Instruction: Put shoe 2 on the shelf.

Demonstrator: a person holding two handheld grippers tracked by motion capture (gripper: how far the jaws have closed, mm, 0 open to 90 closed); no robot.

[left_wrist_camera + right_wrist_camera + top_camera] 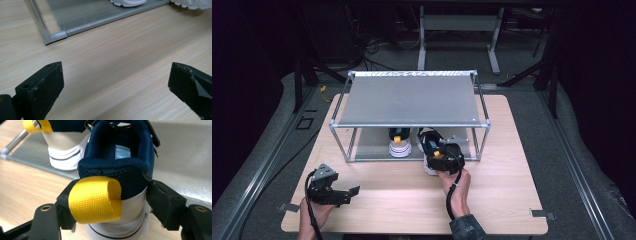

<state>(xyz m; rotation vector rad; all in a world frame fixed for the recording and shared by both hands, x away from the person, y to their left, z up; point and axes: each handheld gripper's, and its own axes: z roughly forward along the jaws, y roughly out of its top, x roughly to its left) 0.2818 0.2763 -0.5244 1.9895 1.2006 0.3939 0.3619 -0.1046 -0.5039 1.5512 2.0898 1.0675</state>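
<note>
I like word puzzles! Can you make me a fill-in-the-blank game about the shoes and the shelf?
1. The loop on the heel of the blue shoe is coloured ____.
2. The right gripper has its jaws around the shoe's ____.
3. The left gripper holds nothing; its jaws stand ____.
4. The other shoe sits on the metal rack's ____ shelf.

Missing words: yellow; heel; open; bottom

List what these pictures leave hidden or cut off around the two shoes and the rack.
- Front of the held shoe: right gripper view, hidden behind its own heel.
- Second shoe: high view, toe covered by the rack's top shelf.
- Shoe soles: left gripper view, cut off by the top edge.
</note>
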